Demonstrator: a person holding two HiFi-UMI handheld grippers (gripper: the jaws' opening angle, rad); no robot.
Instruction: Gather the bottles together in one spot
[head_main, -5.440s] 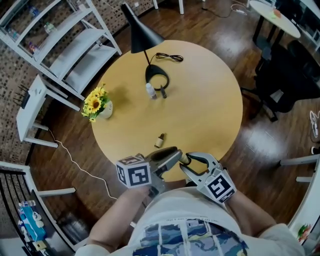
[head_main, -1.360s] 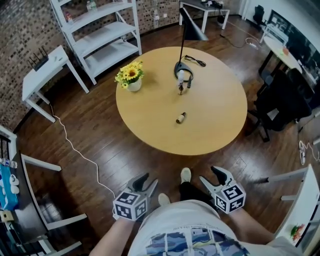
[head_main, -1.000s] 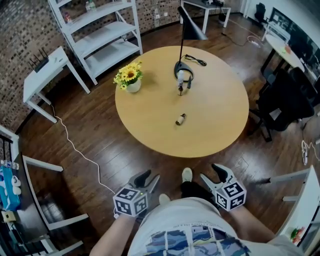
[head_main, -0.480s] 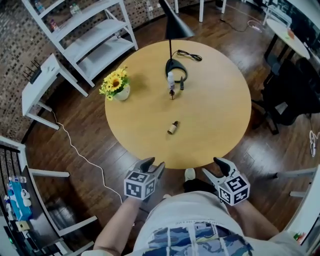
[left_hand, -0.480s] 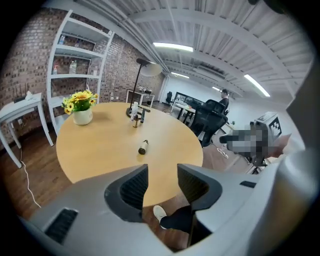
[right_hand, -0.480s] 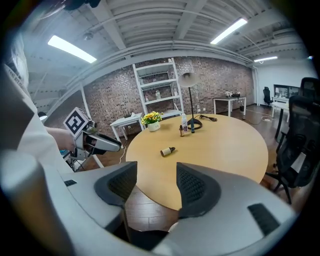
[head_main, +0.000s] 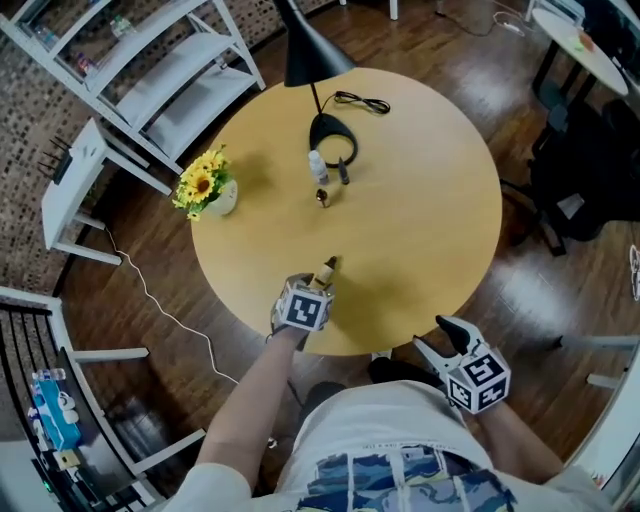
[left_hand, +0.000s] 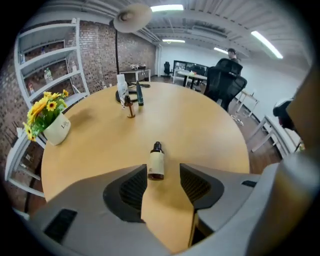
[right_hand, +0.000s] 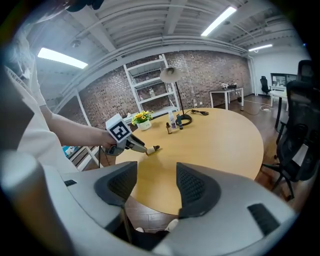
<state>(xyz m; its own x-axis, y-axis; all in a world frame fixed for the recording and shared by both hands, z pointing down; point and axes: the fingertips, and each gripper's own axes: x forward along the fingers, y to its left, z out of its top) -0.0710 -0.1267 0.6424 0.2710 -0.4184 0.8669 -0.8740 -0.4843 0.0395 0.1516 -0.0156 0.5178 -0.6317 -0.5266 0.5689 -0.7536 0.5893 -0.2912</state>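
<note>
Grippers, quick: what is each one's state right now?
Left gripper: jaws opening, small bottle lying between the tips, not gripped.
Right gripper: open, empty.

The round worktop (head_main: 430, 230) is honey-yellow above a dark brown plank floor (head_main: 540, 290). At six o'clock lies a bottle (left_hand: 156, 162) with a cream label and black cap. At nine, yellow sunflowers (head_main: 198, 185) in a white pot (head_main: 225, 200). At twelve, a black lamp (head_main: 305, 55) and a white bottle (head_main: 317, 166).
</note>
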